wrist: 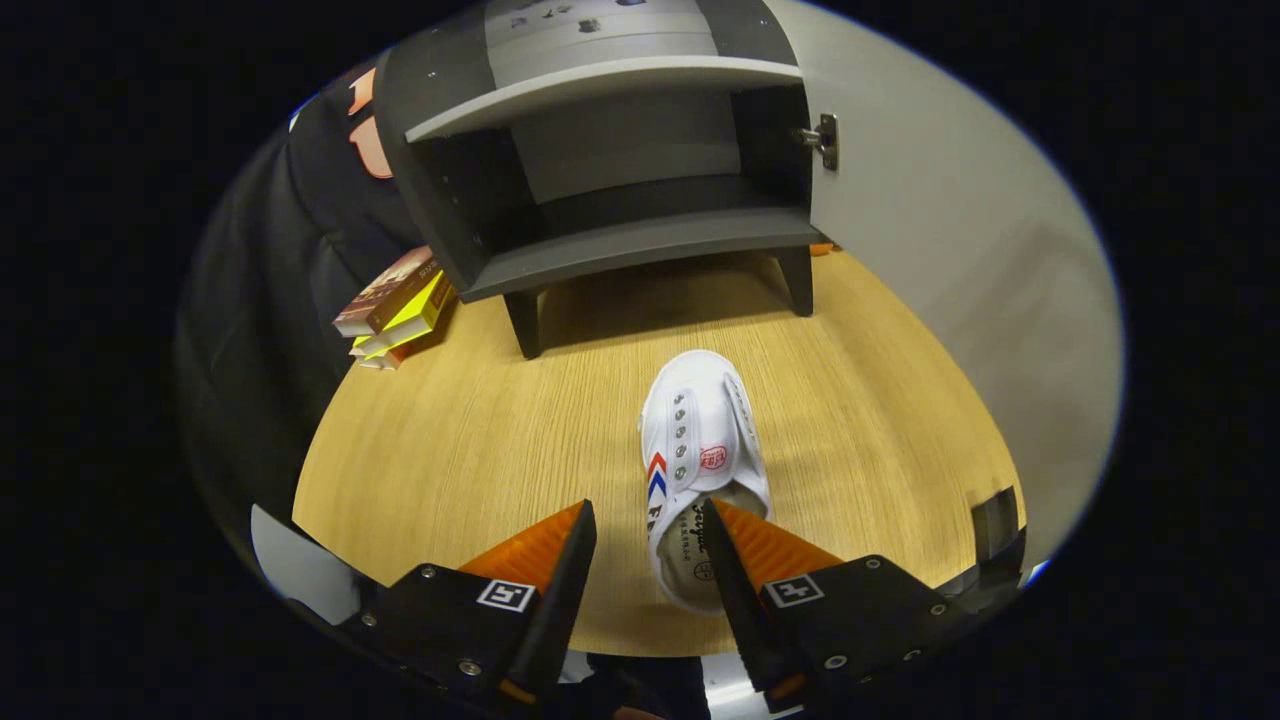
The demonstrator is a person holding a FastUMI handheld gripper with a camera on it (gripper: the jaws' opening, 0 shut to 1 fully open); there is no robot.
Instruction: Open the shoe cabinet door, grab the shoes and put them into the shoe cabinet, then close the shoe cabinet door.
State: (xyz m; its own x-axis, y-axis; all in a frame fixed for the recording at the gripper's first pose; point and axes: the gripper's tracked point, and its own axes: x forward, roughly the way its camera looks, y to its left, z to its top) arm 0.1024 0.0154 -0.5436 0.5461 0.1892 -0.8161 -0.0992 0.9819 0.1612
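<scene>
A white canvas shoe (pixel 700 430) lies on the wooden table (pixel 470 450), toe toward the cabinet. Its heel end sits between my fingers, close against the right finger, which covers part of its rim. My gripper (pixel 648 508) is open, and a gap shows between the left finger and the shoe. Beyond the shoe stands the dark grey shoe cabinet (pixel 640 240) on short legs, with its lower shelf bare. The cabinet door (pixel 950 250) is swung wide open on the right, hung on a metal hinge (pixel 825 140).
A small stack of books (pixel 395 310) lies on the table just left of the cabinet's front leg. A strip of bare wood separates the shoe's toe from the cabinet. The open door stands along the table's right side.
</scene>
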